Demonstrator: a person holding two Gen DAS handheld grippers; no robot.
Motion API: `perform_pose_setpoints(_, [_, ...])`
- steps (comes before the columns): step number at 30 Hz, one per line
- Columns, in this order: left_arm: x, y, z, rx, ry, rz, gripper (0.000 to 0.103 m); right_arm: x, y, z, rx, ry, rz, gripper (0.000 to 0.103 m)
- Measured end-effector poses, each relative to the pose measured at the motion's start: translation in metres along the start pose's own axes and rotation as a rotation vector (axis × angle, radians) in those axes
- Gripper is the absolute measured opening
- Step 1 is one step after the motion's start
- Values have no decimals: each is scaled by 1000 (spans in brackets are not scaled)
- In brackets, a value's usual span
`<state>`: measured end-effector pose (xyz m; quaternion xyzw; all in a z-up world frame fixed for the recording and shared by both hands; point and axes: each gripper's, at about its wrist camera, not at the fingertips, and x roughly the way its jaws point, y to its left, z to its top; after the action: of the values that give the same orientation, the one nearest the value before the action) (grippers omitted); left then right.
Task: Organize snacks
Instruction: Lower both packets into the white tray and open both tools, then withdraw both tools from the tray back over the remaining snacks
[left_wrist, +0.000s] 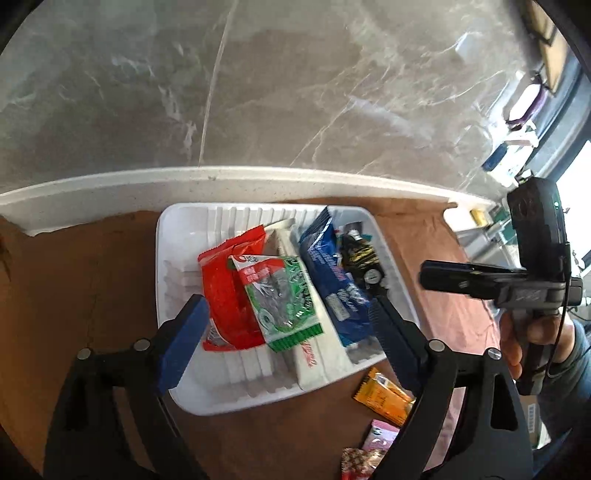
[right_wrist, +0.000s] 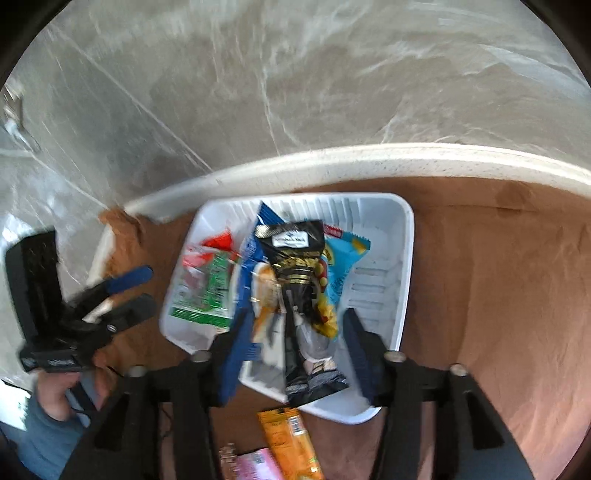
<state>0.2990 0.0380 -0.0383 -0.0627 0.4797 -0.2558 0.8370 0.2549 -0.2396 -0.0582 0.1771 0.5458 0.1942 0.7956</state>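
I am hovering both released grippers, left (left_wrist: 284, 325) and right (right_wrist: 291, 354), over the tray (right_wrist: 404, 266); only the right wrist view is revealing the light-blue packet (right_wrist: 343, 273).

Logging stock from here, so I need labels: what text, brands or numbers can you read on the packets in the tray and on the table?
No text reads clearly.
Black packet: white label, blurred.
Green packet: print too small.
Blue packet: white lettering, blurred.
White box: red script, illegible.
Orange packet: blurred.
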Motion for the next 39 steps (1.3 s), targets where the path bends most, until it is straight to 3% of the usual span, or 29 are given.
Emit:
perform_pose_setpoints(1, [-8,-2,-4,-2,-20,15,97,-13,-4,-6,36,-42,38,87])
perform_pose_setpoints(2, [-15,-4,-10,-6,-41,26,103,-24,-8,-13,70,-81,66,92])
perform_pose_setpoints(4, [-27,-7,-27,-17,-54,32,103,-43,-15,-29,131,-137,110,103])
perform_pose_setpoints(6, [-34,-12,-49,-22,-31,46,103,-59,-23,-50,186,-166,150,103])
perform_pose_setpoints(11, [-62,-27,-110,18,-65,121,103,-76,-36,-107,295,-164,188,103])
perform_pose_setpoints(17, [-78,-40,-174,21,58,158,103,-68,-43,-186,400,-115,159,103])
perform_pose_setpoints(21, [-89,-52,-200,36,78,98,103,-50,-34,-218,418,-12,189,90])
perform_pose_setpoints(25, [-82,-59,-218,44,152,55,103,-40,-11,-222,351,36,233,78])
perform_pose_setpoints(27, [-82,-66,-228,90,159,39,103,-34,0,-223,312,64,260,73])
perform_pose_setpoints(31, [-79,-76,-238,241,157,78,102,-26,16,-219,264,97,270,67])
perform_pose_setpoints(36, [-72,-65,-228,305,160,-1,102,-13,31,-207,210,101,222,60])
perform_pose_setpoints(39, [-65,-62,-223,357,187,-10,102,-1,35,-200,194,113,183,54])
